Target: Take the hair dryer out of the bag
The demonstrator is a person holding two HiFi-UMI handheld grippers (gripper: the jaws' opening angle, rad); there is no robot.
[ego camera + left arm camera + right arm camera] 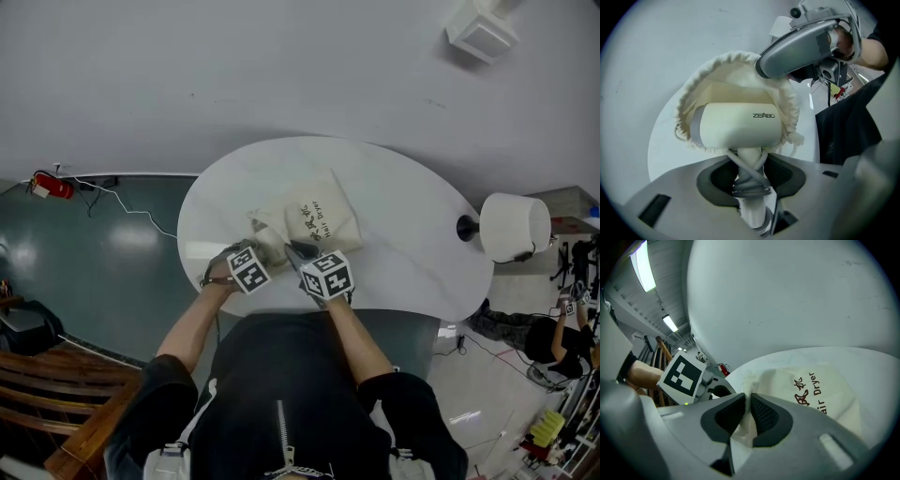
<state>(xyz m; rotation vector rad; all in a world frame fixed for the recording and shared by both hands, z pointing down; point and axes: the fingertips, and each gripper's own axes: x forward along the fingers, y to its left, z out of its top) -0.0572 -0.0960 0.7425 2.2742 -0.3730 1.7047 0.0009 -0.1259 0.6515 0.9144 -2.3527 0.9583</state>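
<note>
- A person in a black zip top (pixel 281 394) stands over the table, one gripper in each hand.
- Two grippers, each carrying a cube with black-and-white square markers.
- The left gripper (pixel 750 176) has its jaws closed around the handle of the hair dryer (pixel 738 129). A grey cord is wound round that handle.
- The right gripper (pixel 747 416) pinches a fold of cloth at the edge of the bag (pixel 811 399), with the jaws nearly together.
- One cream hair dryer. Its body sits in the bag's open, ruffled mouth, and its handle points out towards the left gripper.
- One cream cloth bag, lying on the table.
- One round white table (pixel 412 234) stands against a pale grey wall, on a dark teal floor.
- Beside the table are a white cylinder (pixel 514 227), a red fire extinguisher (pixel 52 185) and wooden slats (pixel 47 375).
- The dryer reads "ZEABO". The bag reads "Hair Dryer" in brown, next to brown characters.
</note>
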